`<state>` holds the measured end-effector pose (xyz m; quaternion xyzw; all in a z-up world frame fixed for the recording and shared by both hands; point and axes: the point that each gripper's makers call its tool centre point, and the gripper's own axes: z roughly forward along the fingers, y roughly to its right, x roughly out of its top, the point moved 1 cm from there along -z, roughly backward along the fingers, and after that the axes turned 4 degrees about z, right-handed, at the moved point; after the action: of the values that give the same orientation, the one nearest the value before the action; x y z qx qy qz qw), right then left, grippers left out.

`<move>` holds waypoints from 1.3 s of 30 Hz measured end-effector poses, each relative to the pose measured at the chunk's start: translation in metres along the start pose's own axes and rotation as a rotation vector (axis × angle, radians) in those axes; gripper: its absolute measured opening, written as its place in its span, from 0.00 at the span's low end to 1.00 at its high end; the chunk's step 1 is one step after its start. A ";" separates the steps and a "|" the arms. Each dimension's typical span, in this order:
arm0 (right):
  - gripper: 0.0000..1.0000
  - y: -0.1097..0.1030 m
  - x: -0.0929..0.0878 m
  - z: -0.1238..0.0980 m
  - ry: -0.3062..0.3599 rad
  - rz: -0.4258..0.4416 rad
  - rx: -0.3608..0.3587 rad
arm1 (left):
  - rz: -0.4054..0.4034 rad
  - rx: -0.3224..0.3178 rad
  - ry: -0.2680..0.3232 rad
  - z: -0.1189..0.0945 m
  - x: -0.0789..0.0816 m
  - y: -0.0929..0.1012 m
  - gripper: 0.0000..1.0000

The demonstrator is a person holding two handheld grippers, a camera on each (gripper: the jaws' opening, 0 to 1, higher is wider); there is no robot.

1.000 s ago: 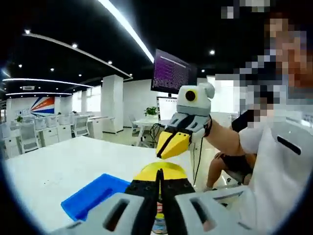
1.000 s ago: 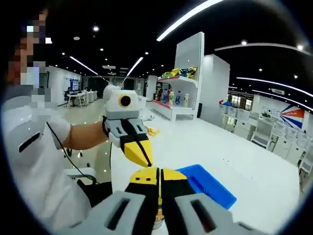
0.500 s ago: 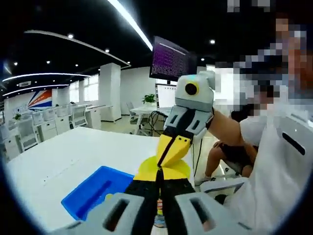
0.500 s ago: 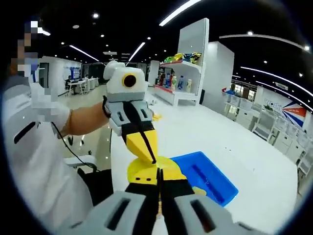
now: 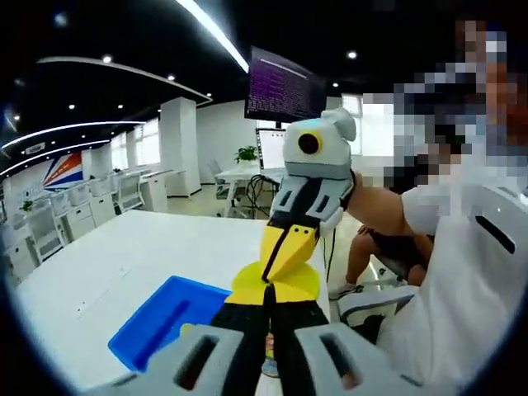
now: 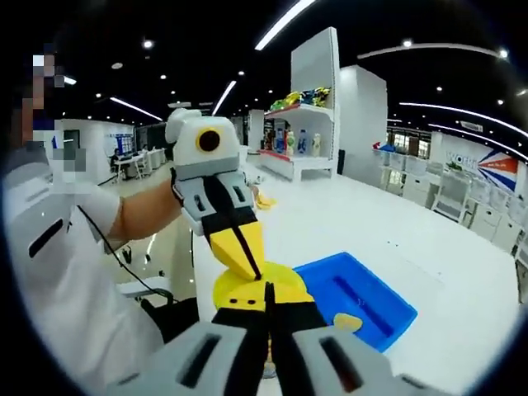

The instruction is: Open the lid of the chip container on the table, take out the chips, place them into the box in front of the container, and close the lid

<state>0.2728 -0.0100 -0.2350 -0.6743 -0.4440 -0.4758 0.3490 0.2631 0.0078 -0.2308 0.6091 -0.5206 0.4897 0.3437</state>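
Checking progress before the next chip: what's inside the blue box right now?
In the right gripper view, one yellow chip lies in the blue box near its front corner; the rest of the floor looks bare. The yellow lid and the grippers hide the box's near-left edge.

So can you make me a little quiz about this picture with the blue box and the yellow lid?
1. True or false: the blue box is red.
2. What colour is the lid on the chip container? A green, B yellow, C white.
3. Fill in: both hand-held grippers meet at the ____.

In the left gripper view the left hand-held gripper points at the lid, and the right hand-held gripper comes down onto it.

Key: 1 false; 2 B; 3 lid.
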 end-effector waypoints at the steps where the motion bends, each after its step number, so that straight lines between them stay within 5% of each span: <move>1: 0.00 0.000 0.000 -0.001 0.028 0.003 -0.001 | -0.002 0.001 0.000 0.000 0.000 0.000 0.01; 9: 0.00 0.001 0.000 -0.006 0.171 0.057 0.021 | -0.024 -0.008 0.102 -0.004 -0.001 0.000 0.01; 24: 0.00 -0.001 0.000 -0.006 0.174 0.008 -0.012 | -0.065 0.007 0.182 -0.005 -0.002 -0.001 0.01; 39: 0.01 -0.002 0.002 -0.008 0.265 0.031 0.015 | -0.028 0.060 0.265 -0.010 -0.001 -0.001 0.01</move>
<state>0.2683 -0.0163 -0.2306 -0.6097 -0.3871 -0.5519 0.4170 0.2618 0.0175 -0.2286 0.5563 -0.4472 0.5764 0.3979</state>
